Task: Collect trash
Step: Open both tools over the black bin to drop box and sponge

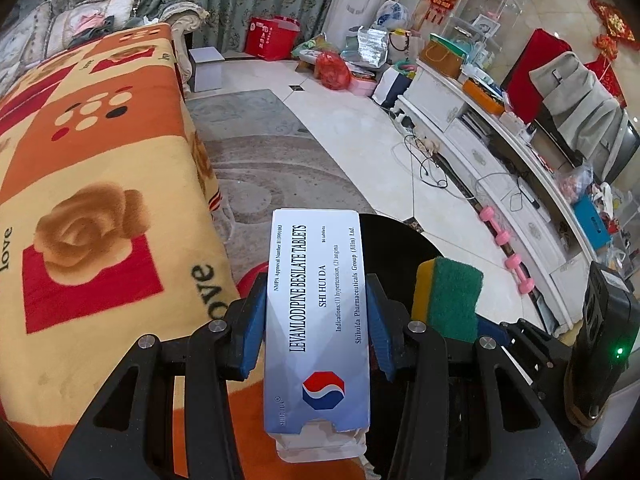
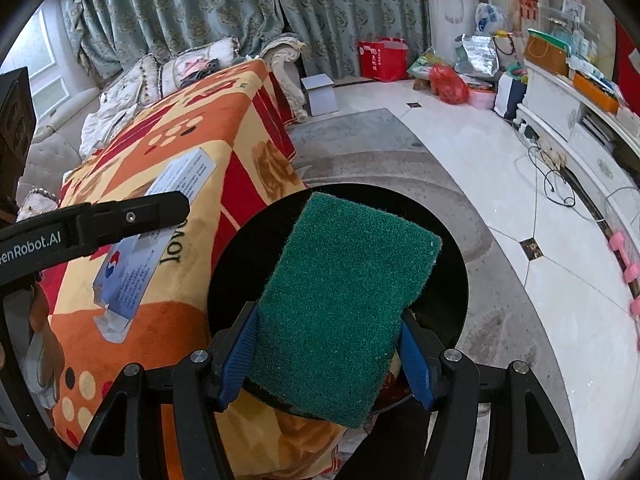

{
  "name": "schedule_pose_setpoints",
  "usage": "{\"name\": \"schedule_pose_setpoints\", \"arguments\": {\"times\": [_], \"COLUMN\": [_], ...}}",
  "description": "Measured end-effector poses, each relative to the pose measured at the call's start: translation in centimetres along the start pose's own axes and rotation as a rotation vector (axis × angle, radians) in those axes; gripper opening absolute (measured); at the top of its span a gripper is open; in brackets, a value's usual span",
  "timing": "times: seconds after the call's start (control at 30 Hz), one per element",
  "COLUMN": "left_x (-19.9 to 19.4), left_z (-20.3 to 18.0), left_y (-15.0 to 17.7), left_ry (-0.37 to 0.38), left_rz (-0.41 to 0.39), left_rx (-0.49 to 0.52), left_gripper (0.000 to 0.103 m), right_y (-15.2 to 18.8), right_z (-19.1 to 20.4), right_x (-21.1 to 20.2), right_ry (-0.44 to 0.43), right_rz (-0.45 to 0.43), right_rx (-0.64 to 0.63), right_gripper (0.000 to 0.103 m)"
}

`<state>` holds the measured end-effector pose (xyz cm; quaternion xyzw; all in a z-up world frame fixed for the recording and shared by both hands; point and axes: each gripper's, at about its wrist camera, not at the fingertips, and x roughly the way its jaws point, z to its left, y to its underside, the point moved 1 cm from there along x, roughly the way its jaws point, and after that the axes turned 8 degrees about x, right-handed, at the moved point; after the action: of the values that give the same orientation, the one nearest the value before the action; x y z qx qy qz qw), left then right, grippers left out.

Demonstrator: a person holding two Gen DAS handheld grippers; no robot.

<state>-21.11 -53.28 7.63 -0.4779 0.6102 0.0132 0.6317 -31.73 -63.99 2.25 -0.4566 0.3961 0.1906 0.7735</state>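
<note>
A: Checking left wrist first. Left gripper is clamped on a tablet box, blue pads pressed to its two long sides. Box is white and pale blue, black print running lengthwise, a red-and-blue logo near the close end, and that end's flap is torn open. It hangs beside the edge of the orange rose-print blanket.

B: Sponge in that view?

A: Just a slice. Sponge shows side-on at right, yellow foam with a green scrub layer, in front of a black round bin. Can't tell the grip on it from here.

B: Right wrist?

A: Clear there. Right gripper is clamped on the sponge, pads on both edges, green face toward the camera, yellow not showing. Sponge is held over the dark opening of the black round bin, which stands on the floor just beside the blanket.

B: Anything only the right view gives?

A: The box's other face, covered in small print, with the left gripper's black finger crossing it. Also the sofa cushions behind. The left view alone shows the pink dumbbells and the white cabinet more fully.
</note>
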Motion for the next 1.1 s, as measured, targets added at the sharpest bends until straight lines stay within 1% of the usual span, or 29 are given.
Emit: {"name": "schedule_pose_setpoints", "arguments": {"times": [0.2,0.4,0.67,0.87,0.93,1.0,1.1], "left_x": [0.6,1.4,2.4,2.4,2.4,2.3,2.1], "left_z": [-0.4,-0.8,-0.5,-0.4,-0.4,-0.3,-0.3], "left_y": [-0.4,-0.7,-1.1,-1.0,-1.0,-0.9,-0.7], "left_ry": [0.0,0.025,0.043,0.05,0.052,0.055,0.044], "left_rz": [-0.001,-0.003,0.005,0.003,0.002,-0.002,-0.005], "left_rx": [0.003,-0.006,-0.026,-0.028,-0.029,-0.028,-0.02], "left_gripper": [0.044,0.044,0.045,0.045,0.047,0.052,0.053], "right_y": [-0.1,0.1,-0.2,-0.3,-0.4,-0.4,-0.5], "right_z": [-0.5,-0.7,-1.1,-1.8,-1.9,-2.0,-2.3], "right_x": [0.3,0.8,0.9,0.9,1.0,1.0,0.9], "right_ry": [0.008,0.018,0.019,0.022,0.03,0.033,0.025], "right_rz": [0.003,0.01,0.006,0.007,0.009,0.013,0.012], "right_rx": [0.007,0.007,0.015,0.031,0.037,0.053,0.069], "right_gripper": [0.063,0.064,0.064,0.065,0.068,0.069,0.071]}}
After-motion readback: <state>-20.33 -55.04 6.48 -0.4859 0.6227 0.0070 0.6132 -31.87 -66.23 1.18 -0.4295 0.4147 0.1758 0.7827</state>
